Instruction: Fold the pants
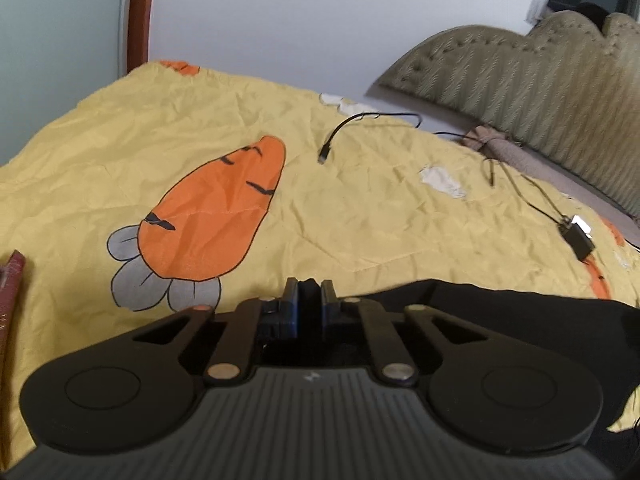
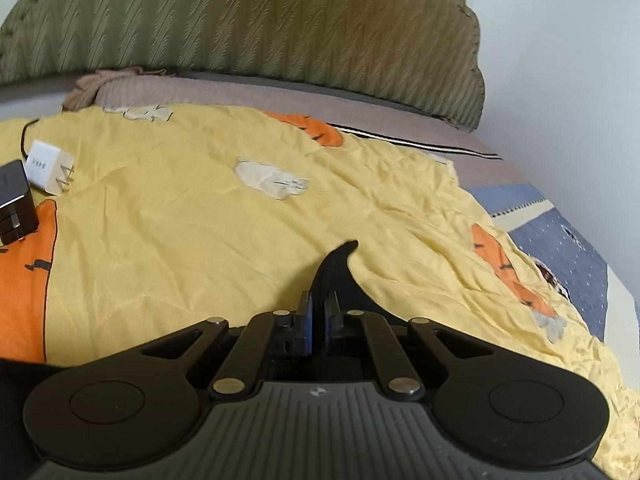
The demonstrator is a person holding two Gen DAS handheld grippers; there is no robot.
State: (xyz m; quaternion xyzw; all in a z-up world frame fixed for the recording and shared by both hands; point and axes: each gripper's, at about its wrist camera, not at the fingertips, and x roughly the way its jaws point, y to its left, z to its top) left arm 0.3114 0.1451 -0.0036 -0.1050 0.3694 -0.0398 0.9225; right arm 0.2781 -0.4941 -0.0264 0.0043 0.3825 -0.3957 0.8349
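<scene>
The black pants [image 1: 500, 312] lie on a yellow carrot-print sheet [image 1: 340, 208] and stretch to the right from my left gripper [image 1: 309, 292]. That gripper is shut on a fold of the black cloth, which fills the narrow gap between its pads. In the right wrist view my right gripper [image 2: 319, 302] is shut on another edge of the pants [image 2: 336, 264]; a curled black tip of cloth sticks up past its fingers. More black fabric shows at the lower left of that view.
A loose black cable [image 1: 352, 128] and a black charger [image 1: 578, 240] lie on the sheet. A white plug [image 2: 48, 166] sits beside a black adapter [image 2: 14, 204]. An olive padded headboard [image 2: 240, 20] stands behind, a white wall [image 1: 280, 20] beyond, and a dark red object [image 1: 10, 292] at the left edge.
</scene>
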